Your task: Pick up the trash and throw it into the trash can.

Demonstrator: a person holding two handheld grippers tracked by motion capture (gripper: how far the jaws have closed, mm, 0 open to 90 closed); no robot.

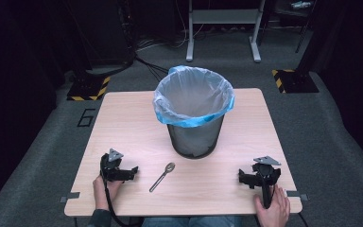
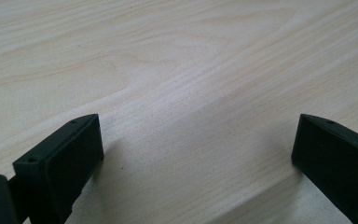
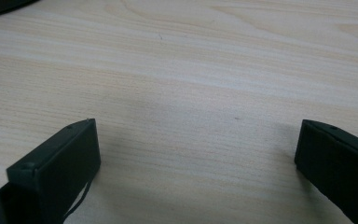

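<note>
The small silver metal spoon (image 1: pixel 162 176) lies flat on the pale wood-grain tabletop (image 1: pixel 123 123), between my two claws and nearer the left one, its bowl pointing up toward the black mesh wastebasket lined with a translucent blue-edged plastic bag (image 1: pixel 193 111), which stands just beyond it at the middle of the tabletop. My left claw (image 1: pixel 131 171) rests on the wood close beside the spoon's handle, jaws spread wide with nothing between them; in the left gripper view I see bare grain between the two black jaws. My right claw (image 1: pixel 242 177) sits well apart on the other side, likewise gaping and empty. To pick the spoon up cleanly, I judge I should bring the left claw over the handle's middle, turn it so the jaws straddle the thin shaft crosswise, press low to the wood and close firmly, since a flat metal handle may slip or pivot. The basket's mouth is wide, so the drop should be easy. Around the tabletop lies grey carpet (image 1: pixel 321 123), with yellow-and-black striped stand bases (image 1: pixel 89 88), cables and a white metal frame (image 1: pixel 222 19) in the dim room behind.
</note>
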